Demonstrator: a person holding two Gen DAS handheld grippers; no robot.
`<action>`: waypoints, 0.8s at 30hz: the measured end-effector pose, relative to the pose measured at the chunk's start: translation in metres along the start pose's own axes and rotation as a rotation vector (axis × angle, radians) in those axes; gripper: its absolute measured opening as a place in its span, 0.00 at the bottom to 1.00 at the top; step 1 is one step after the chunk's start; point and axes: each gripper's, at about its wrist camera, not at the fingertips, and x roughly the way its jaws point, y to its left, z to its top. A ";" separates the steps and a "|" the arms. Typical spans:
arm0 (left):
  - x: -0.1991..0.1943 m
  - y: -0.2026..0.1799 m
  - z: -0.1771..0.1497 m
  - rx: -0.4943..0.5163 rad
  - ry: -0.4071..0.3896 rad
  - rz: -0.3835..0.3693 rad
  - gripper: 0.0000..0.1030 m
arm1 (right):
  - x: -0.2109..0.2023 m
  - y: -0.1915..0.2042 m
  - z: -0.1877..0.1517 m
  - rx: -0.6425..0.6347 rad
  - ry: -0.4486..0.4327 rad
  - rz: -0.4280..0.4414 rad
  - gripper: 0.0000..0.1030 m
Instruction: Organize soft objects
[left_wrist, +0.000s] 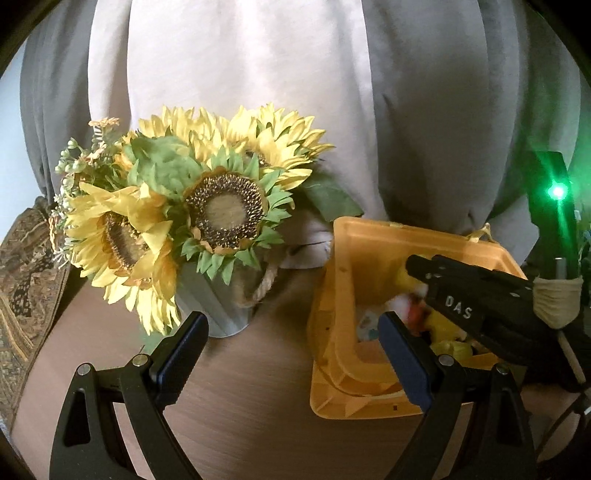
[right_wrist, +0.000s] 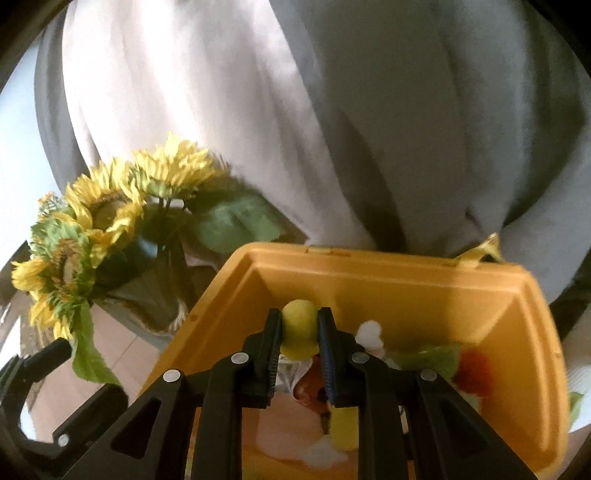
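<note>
A yellow plastic bin (right_wrist: 369, 260) stands on the brown table and holds several soft pieces in white, orange, green and yellow. My right gripper (right_wrist: 300, 318) hangs over the bin's inside, its pads pressing on a yellow soft ball (right_wrist: 299, 328). In the left wrist view the right gripper (left_wrist: 419, 267) reaches into the bin (left_wrist: 332, 325) from the right. My left gripper (left_wrist: 291, 325) is open and empty above the table, with its right finger (left_wrist: 402, 354) in front of the bin's near left wall.
A grey pail of artificial sunflowers (left_wrist: 221, 199) with a rope handle stands left of the bin. Grey and pale curtains (left_wrist: 258, 74) hang behind. A patterned rug (left_wrist: 22, 280) lies at far left. A black device with a green light (left_wrist: 556, 192) is at the right.
</note>
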 end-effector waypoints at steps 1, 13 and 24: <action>-0.001 0.001 -0.001 0.000 0.000 0.001 0.91 | 0.002 0.001 -0.001 -0.004 0.002 -0.004 0.34; -0.012 -0.007 -0.003 0.012 -0.014 -0.010 0.91 | -0.031 -0.003 -0.009 0.022 -0.033 -0.086 0.41; -0.068 -0.001 -0.006 0.039 -0.083 -0.027 0.91 | -0.103 0.010 -0.028 0.057 -0.091 -0.142 0.41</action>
